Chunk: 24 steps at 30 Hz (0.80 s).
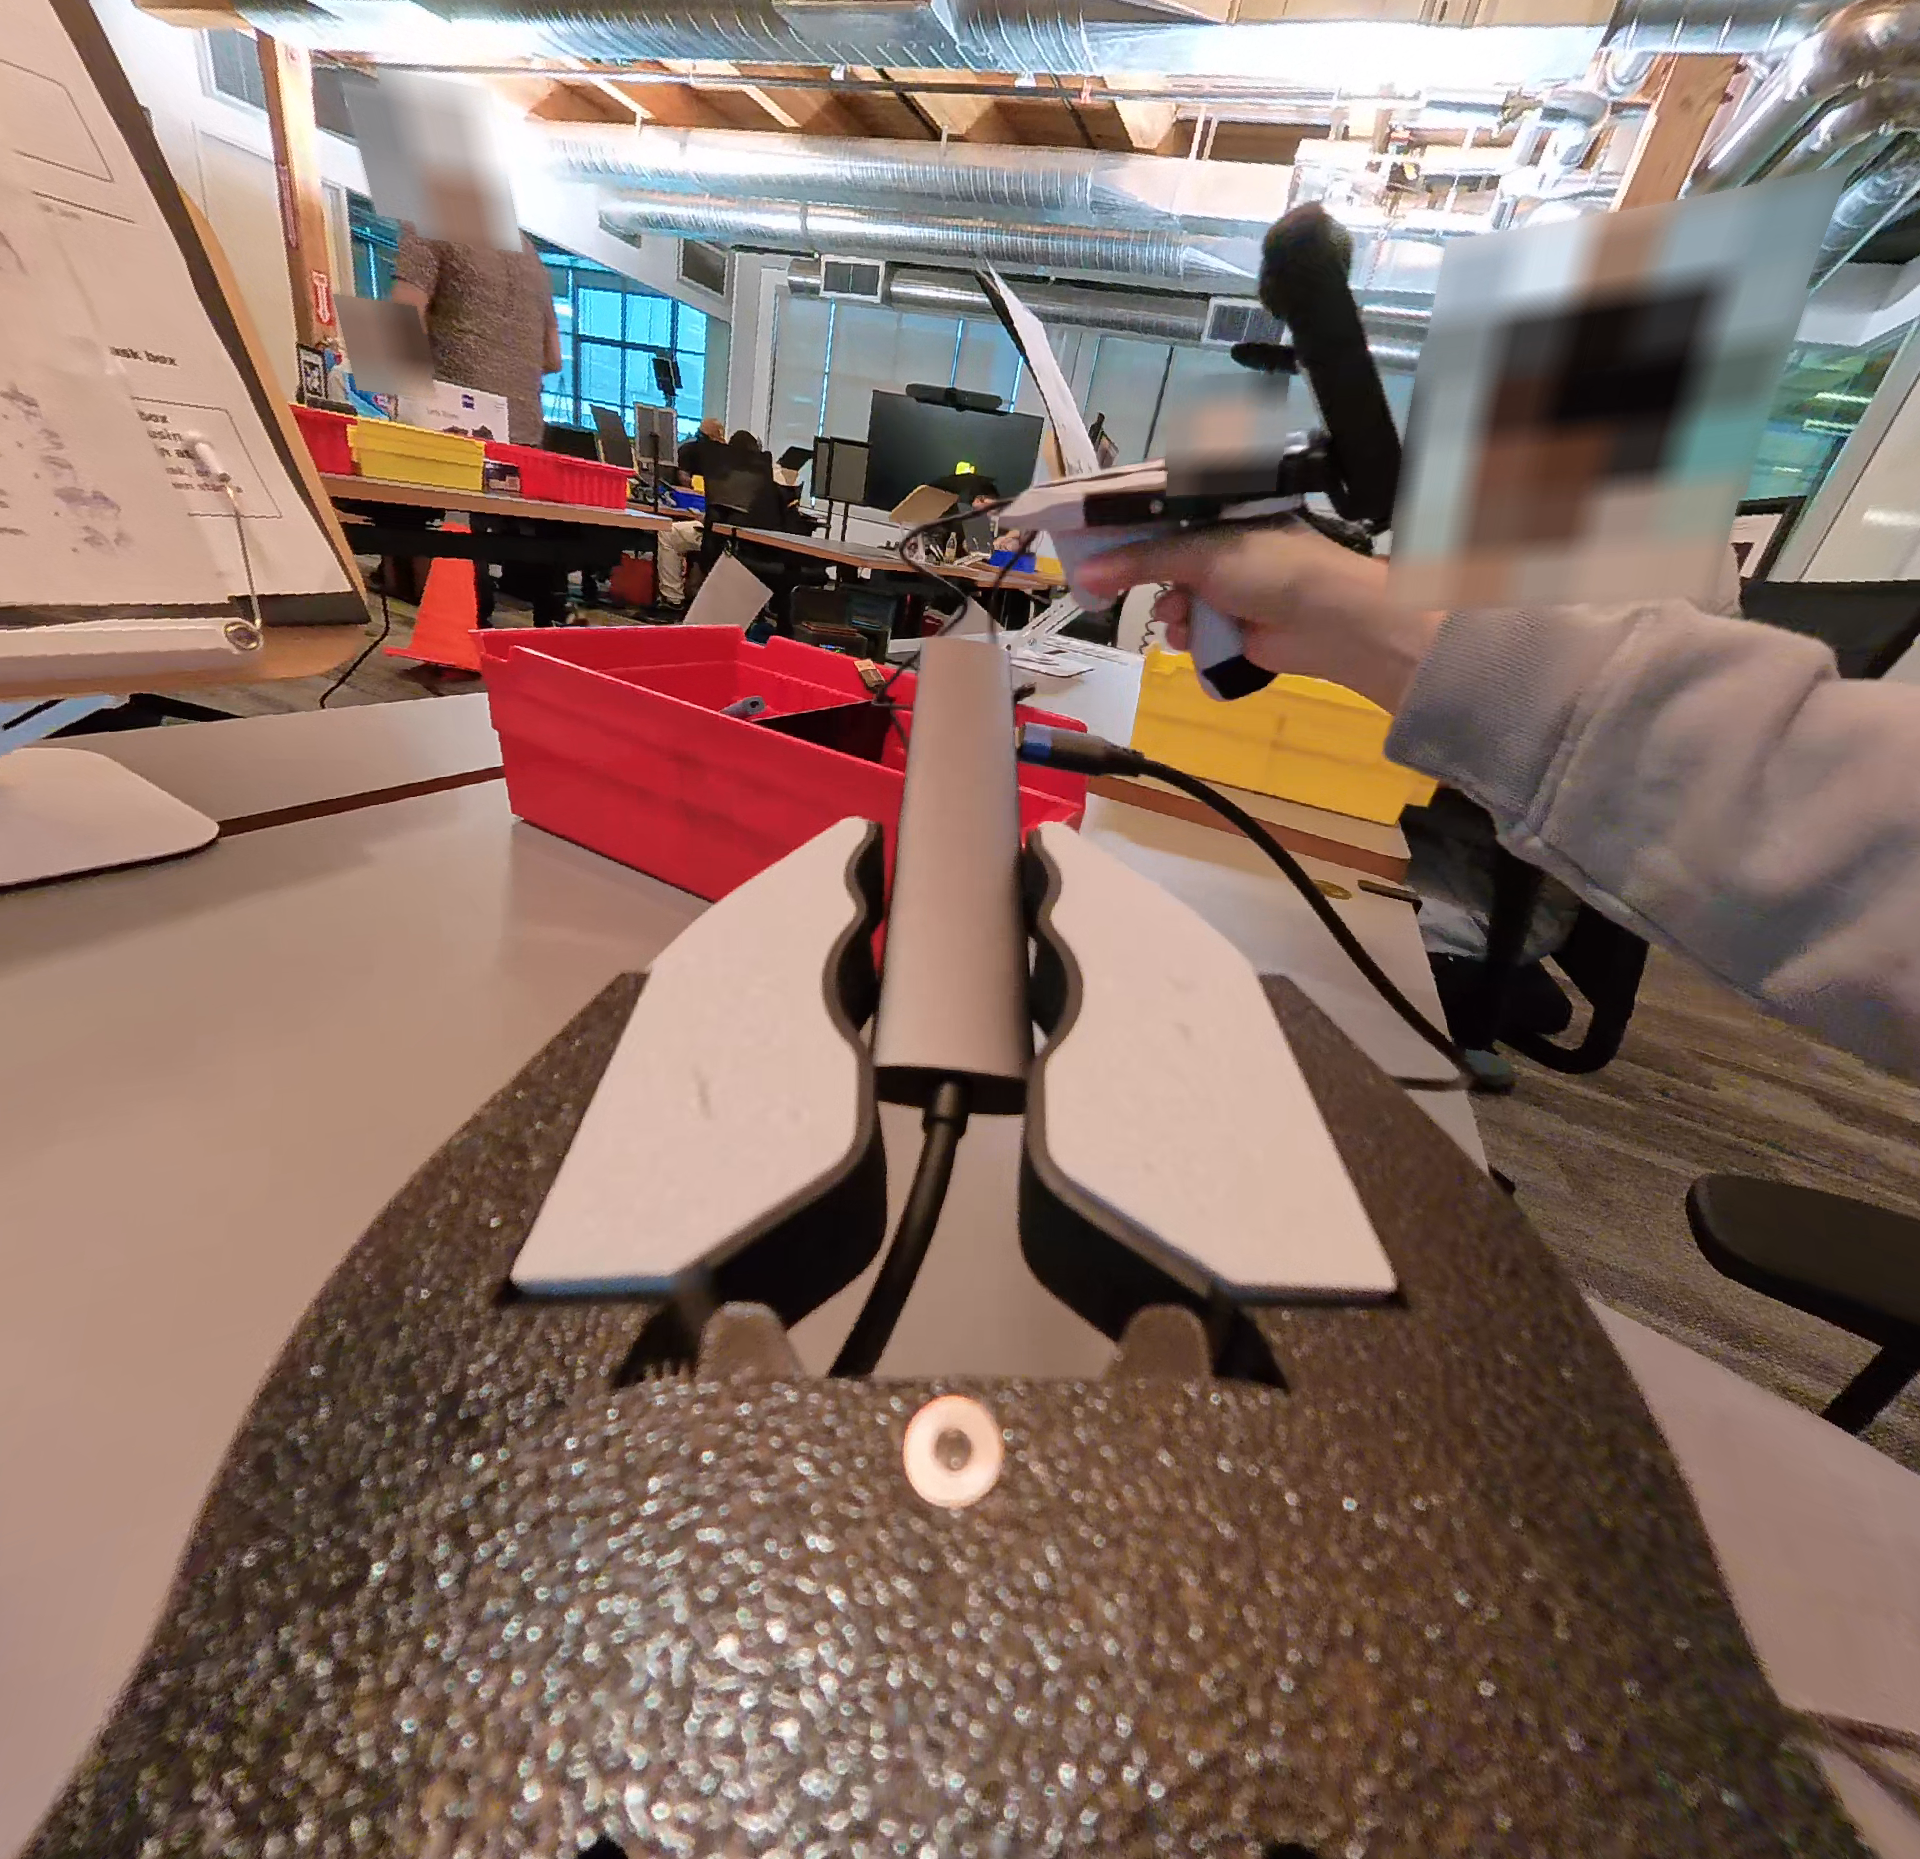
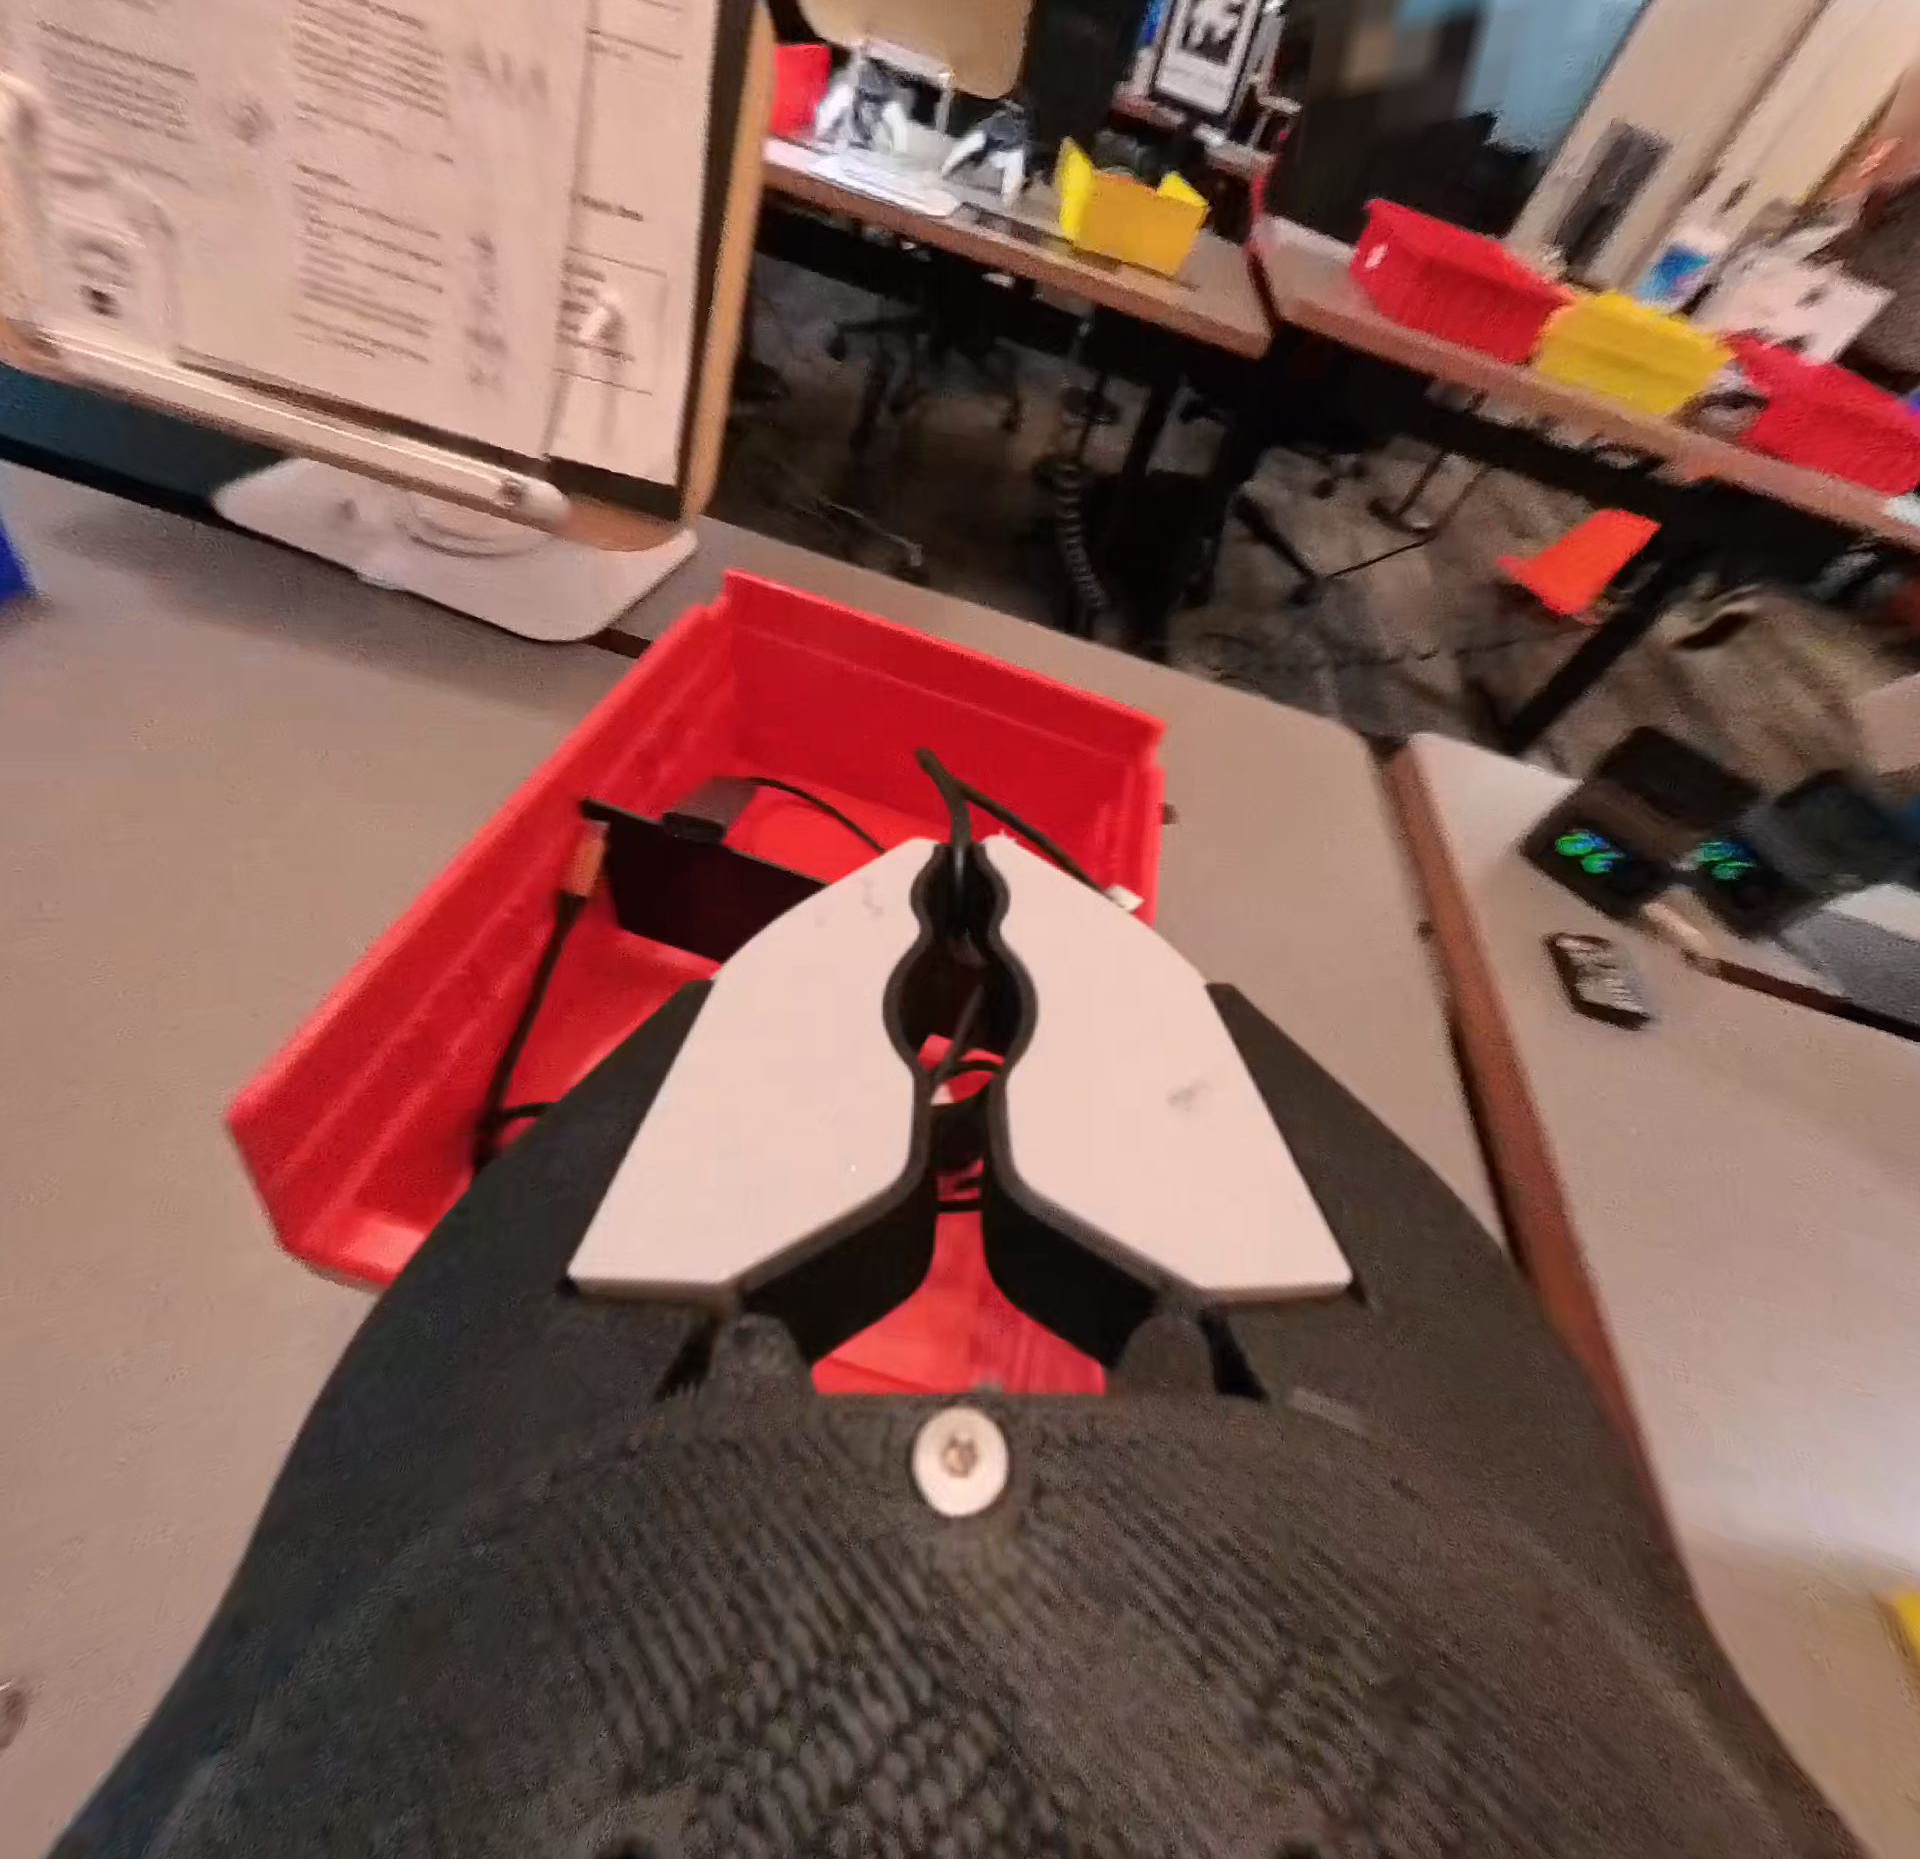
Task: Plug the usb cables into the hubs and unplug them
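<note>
My left gripper (image 1: 954,843) is shut on a long grey USB hub (image 1: 951,874) and holds it pointing forward above the table. A black cable with a blue plug (image 1: 1049,744) sits in the hub's right side. The hub's own black lead (image 1: 914,1207) hangs from its near end. My right gripper (image 2: 961,859) is shut on a thin black cable (image 2: 940,781) above the red bin (image 2: 436,1030). The right gripper also shows in the left wrist view (image 1: 1039,510), held by a hand, above and right of the hub. In the bin lie a dark hub (image 2: 717,801) and an orange-tipped cable (image 2: 587,859).
The red bin (image 1: 675,770) stands on the grey table (image 1: 260,1082), with a yellow bin (image 1: 1268,739) behind it on the right. A paper stand (image 1: 125,355) with a white base is at the left. A remote (image 2: 1600,978) and a socket box (image 2: 1642,833) lie on the adjoining table. The tips of one gripper are about 35 cm away from the tips of the other.
</note>
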Each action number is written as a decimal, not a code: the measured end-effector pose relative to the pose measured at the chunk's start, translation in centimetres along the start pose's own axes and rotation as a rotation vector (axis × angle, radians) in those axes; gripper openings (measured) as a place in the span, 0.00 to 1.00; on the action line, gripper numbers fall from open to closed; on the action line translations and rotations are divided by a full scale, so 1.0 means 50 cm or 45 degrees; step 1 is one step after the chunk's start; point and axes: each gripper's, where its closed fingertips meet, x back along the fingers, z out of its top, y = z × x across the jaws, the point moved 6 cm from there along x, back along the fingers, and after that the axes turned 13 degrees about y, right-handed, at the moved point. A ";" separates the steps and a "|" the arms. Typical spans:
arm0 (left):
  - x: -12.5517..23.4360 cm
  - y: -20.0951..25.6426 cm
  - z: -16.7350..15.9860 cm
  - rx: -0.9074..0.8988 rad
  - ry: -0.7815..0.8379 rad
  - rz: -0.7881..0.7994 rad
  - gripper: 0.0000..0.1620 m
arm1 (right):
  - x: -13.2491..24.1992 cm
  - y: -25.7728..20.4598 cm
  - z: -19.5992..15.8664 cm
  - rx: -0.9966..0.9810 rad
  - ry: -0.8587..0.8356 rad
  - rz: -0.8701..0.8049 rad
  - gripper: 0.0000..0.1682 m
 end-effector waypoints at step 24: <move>-0.006 -0.004 -0.036 -0.183 -0.182 0.146 0.15 | 0.131 -0.483 -0.034 -0.109 0.331 0.608 0.28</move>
